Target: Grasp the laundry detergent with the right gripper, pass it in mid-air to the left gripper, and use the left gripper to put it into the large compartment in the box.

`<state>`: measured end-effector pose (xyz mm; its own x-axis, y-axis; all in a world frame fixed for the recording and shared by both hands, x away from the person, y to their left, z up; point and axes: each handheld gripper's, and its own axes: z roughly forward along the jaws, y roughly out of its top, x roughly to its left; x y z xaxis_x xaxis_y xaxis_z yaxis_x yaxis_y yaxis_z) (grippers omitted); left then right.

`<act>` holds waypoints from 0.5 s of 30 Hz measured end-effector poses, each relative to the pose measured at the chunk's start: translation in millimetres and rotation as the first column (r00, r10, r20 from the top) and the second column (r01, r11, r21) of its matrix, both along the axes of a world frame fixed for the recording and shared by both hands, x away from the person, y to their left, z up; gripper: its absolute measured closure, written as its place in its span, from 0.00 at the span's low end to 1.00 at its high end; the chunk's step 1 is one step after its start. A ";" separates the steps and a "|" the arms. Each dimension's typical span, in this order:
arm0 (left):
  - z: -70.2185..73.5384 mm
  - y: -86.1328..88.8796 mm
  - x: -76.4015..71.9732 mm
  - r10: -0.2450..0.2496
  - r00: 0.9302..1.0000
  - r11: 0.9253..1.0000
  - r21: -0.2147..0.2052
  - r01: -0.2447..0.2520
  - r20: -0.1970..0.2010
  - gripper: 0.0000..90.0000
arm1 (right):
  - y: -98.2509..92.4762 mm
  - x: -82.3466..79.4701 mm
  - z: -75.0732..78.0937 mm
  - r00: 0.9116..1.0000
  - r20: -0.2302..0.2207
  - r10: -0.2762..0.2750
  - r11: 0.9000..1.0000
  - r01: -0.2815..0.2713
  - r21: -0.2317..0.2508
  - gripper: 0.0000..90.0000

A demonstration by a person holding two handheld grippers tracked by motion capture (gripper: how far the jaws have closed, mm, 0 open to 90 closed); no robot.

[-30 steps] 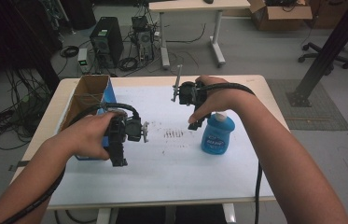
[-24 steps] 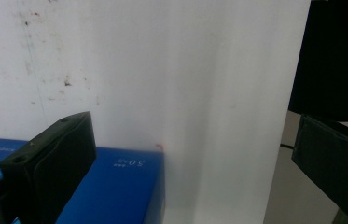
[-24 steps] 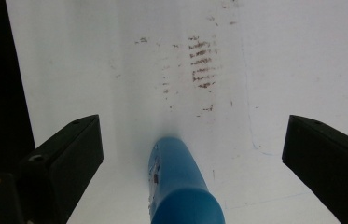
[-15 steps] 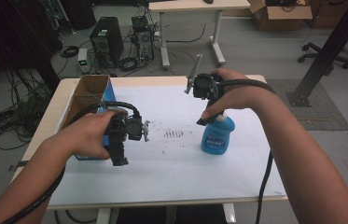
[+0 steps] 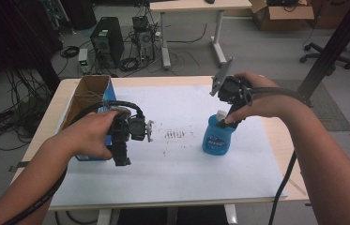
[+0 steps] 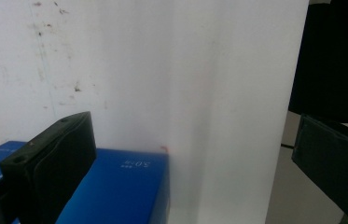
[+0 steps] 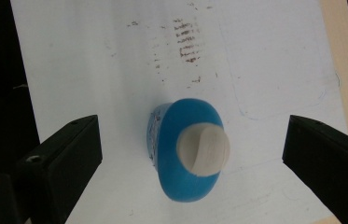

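A blue bottle (image 5: 216, 138) with a white cap (image 5: 220, 115) stands upright on the white table sheet (image 5: 177, 164), right of centre. My right gripper (image 5: 231, 121) hangs just above it, pointing down. In the right gripper view the bottle (image 7: 184, 154) and its cap (image 7: 204, 147) lie between the wide-apart jaws of the right gripper (image 7: 192, 127), which do not touch it. My left gripper (image 5: 122, 158) is held over the sheet beside a blue box (image 5: 92, 151) with an open cardboard top. In the left gripper view the left gripper (image 6: 192, 125) is open, with the box (image 6: 115, 186) under its left jaw.
Dark scribble marks (image 5: 175, 134) sit mid-sheet between the hands. The wooden table edge (image 5: 276, 140) runs along the right. On the floor behind are a computer tower (image 5: 107, 40), cables, a second desk (image 5: 191, 5) and an office chair (image 5: 332, 49).
The right gripper has moved right and toward the back, from mid-table to just above the bottle's cap. The left gripper has stayed about where it was.
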<state>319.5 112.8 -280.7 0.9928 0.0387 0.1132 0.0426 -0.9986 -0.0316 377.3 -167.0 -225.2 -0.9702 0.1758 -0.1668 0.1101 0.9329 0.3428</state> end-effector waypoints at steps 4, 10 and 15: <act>1.2 -3.7 -1.2 -0.008 1.000 1.000 0.003 0.008 0.002 0.00 | -14.0 -5.8 -3.3 1.000 -0.006 -0.003 1.000 0.003 0.029 0.04; 3.9 -5.5 -1.8 -0.008 1.000 1.000 0.006 0.008 0.008 0.00 | -40.2 -13.2 -12.6 1.000 0.004 -0.028 0.994 0.028 0.105 0.03; 4.5 -6.8 -2.5 -0.012 1.000 1.000 0.011 0.012 0.004 0.00 | -64.0 -17.0 -23.8 0.998 0.009 -0.057 0.974 0.054 0.218 0.03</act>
